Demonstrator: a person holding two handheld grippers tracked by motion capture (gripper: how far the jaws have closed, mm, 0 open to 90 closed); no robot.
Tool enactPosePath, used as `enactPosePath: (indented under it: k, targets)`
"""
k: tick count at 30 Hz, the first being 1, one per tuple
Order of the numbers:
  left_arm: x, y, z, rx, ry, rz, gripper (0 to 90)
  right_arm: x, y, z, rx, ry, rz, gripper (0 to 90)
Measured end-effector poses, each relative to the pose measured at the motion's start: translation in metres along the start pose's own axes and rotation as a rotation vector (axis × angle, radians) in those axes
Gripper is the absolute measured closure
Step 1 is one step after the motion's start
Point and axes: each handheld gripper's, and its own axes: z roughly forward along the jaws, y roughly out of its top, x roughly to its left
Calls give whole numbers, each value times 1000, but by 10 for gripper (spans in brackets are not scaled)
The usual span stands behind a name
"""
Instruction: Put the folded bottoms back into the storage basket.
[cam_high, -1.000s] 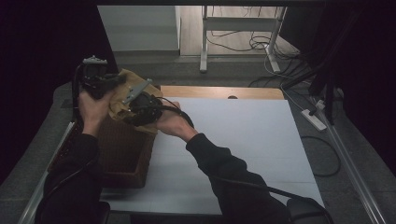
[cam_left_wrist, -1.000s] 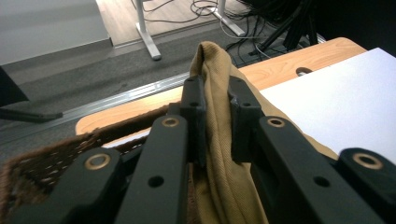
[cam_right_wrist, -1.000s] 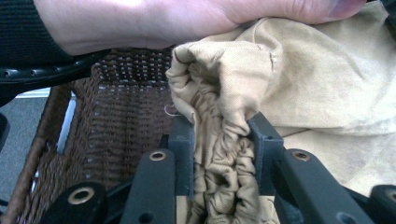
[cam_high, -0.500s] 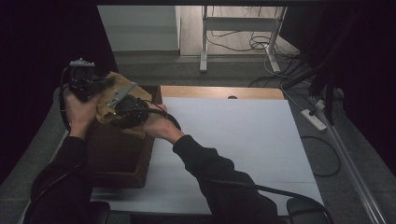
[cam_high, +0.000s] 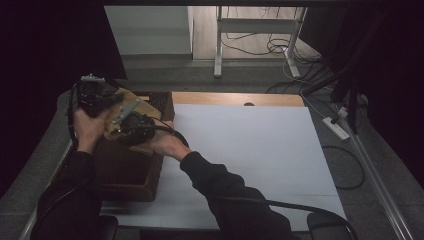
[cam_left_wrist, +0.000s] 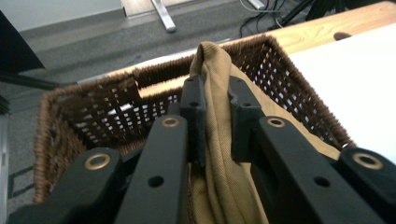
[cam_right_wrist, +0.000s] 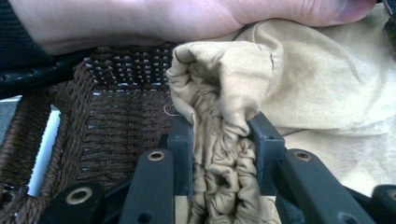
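Note:
A tan cloth (cam_high: 131, 107) hangs bunched between both grippers over a dark brown wicker basket (cam_high: 127, 175) at the table's left edge. My left gripper (cam_high: 102, 100) is shut on a fold of the tan cloth (cam_left_wrist: 217, 135), with the basket's far wall (cam_left_wrist: 116, 107) behind it. My right gripper (cam_high: 131, 127) is shut on a gathered, wrinkled bunch of the cloth (cam_right_wrist: 222, 154), above the inside of the basket (cam_right_wrist: 116, 121). The other hand (cam_right_wrist: 163, 18) crosses the top of the right gripper view.
A white sheet (cam_high: 250, 150) covers the wooden table (cam_high: 235, 98) to the right of the basket. A power strip (cam_high: 336, 128) and cables (cam_high: 350, 170) lie on the floor at the right. A metal stand (cam_high: 220, 45) rises behind the table.
Both hands have moved left and down with the cloth, bringing it lower over the basket. Both grips on the cloth are unchanged.

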Motion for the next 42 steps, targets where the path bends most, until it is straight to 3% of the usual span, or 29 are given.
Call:
enactPosePath:
  k: [12,15,16,17,18,19,21,22,26,33,38,42]
  targets:
    - [-3,-16,27,82,-10,-3,793,5,-20,21,52,10,32,643]
    - [-1,-20,35,112,-22,-17,782,7,-24,26,72,9,25,586]
    - [1,-21,38,132,13,-32,718,8,-25,30,86,31,49,449]
    - [1,-21,38,132,13,-32,643,8,-25,30,86,31,49,449]
    - [2,-22,38,127,20,-42,558,10,-25,33,88,37,51,353]
    - [4,-22,37,121,19,-59,558,10,-25,33,88,37,51,353]
    - [7,-21,34,110,42,-68,436,10,-22,27,54,17,61,267]
    - [9,-21,32,108,40,-75,436,10,-22,27,54,17,61,267]
    - [14,-23,25,85,11,-109,323,3,-21,18,41,8,96,227]
    - [11,-27,18,58,-78,-133,238,-8,-31,1,29,24,153,161]
    - [-1,-31,13,53,-148,-129,150,-9,-36,-12,22,40,177,105]
    - [-11,-33,9,67,-162,-107,117,-9,-40,-21,17,45,177,85]
